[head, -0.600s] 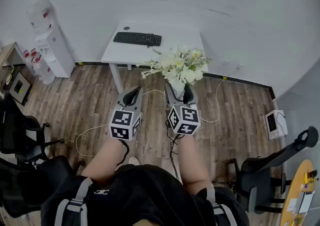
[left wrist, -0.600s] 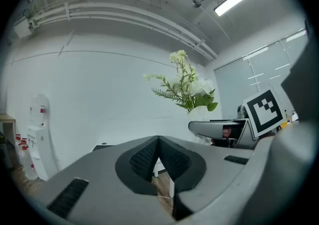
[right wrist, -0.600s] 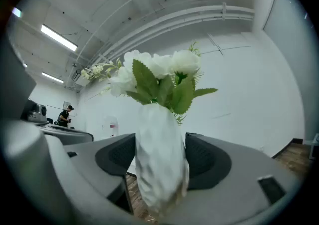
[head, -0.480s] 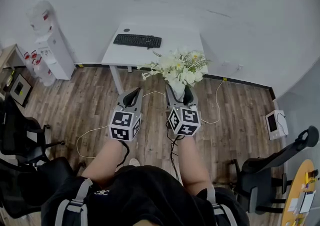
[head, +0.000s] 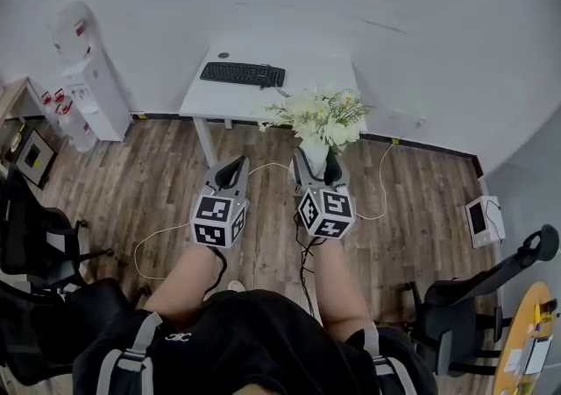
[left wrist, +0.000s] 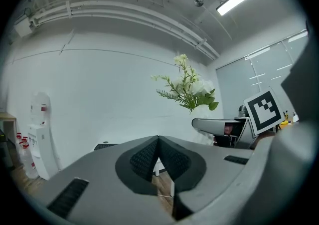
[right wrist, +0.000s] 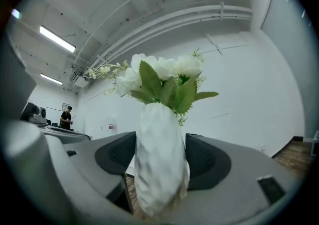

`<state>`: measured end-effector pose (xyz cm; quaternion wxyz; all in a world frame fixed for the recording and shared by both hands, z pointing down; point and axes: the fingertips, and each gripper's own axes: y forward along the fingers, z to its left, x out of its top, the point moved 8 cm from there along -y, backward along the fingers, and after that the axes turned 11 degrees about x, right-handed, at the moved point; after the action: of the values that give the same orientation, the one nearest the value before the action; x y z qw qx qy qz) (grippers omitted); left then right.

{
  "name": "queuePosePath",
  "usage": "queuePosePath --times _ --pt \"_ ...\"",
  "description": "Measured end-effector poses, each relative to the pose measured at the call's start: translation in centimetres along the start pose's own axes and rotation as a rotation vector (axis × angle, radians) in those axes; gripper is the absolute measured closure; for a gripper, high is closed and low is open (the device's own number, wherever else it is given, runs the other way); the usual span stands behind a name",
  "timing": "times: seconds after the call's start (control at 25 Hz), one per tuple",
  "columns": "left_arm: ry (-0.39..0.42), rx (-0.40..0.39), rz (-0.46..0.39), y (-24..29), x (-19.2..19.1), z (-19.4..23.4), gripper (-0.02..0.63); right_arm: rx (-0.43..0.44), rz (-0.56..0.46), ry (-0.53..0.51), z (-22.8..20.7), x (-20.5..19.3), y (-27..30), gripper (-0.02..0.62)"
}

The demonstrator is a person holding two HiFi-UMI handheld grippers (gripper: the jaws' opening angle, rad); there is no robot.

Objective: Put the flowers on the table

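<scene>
A white faceted vase (right wrist: 160,156) with white flowers and green leaves (head: 321,116) stands upright between the jaws of my right gripper (head: 316,165), which is shut on it. I carry it above the wood floor, just short of the white table (head: 307,78). In the right gripper view both pads press the vase's sides. My left gripper (head: 230,171) hangs beside it to the left, shut and holding nothing. The left gripper view shows the bouquet (left wrist: 189,88) off to the right.
A black keyboard (head: 242,74) lies on the table's left half. A water dispenser (head: 92,78) stands at the left wall. Office chairs sit at the left (head: 39,244) and right (head: 478,297). Cables trail over the floor (head: 166,229).
Both grippers and the vase have shifted slightly forward towards the table; the flowers now overlap its front edge more.
</scene>
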<state>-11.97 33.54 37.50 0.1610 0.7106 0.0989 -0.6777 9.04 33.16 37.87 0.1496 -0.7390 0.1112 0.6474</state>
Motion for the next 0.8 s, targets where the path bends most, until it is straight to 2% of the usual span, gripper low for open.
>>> queuePosePath --times 0.32,0.8 --pt "-0.007 -0.005 -0.01 1.8 -0.1 3.6 0.6 -0.004 -0.004 -0.02 1.7 0.4 3.2 0.276" --pt "-0.022 -0.046 -0.029 3.6 -0.7 10.6 0.6 -0.064 -0.042 -0.025 5.5 -0.1 7.8 0.276"
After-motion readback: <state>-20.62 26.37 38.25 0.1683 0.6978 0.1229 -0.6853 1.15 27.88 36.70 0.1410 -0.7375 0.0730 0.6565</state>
